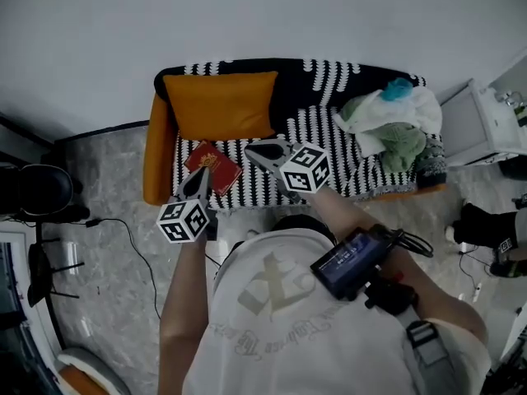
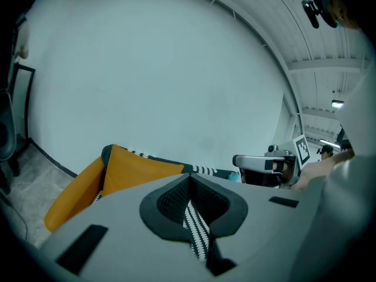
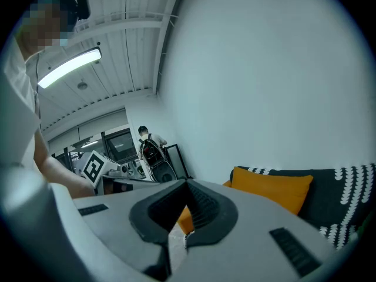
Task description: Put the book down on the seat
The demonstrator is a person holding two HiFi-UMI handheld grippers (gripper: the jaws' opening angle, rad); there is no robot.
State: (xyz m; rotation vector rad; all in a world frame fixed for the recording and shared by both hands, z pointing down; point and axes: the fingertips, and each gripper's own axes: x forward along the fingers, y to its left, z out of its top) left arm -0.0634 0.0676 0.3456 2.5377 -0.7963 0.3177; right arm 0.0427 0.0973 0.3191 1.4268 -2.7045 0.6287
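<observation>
The red book [image 1: 212, 166] lies flat on the striped seat [image 1: 329, 132], just in front of the orange cushion [image 1: 221, 104]. The left gripper [image 1: 200, 179] and right gripper [image 1: 255, 151] are both closed and empty. Placement appears complete, so any withdrawal should stay clear of the book. The cover looks soft. A clothes pile [image 1: 391, 126] occupies the right end, and the marbled floor [image 1: 115, 196] meets a plain white wall.

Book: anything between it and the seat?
Nothing visible. The book already lies flat on the striped seat, in front of the cushion. The clothes pile is at the seat's other end. The left gripper and right gripper have their jaws shut, empty.
</observation>
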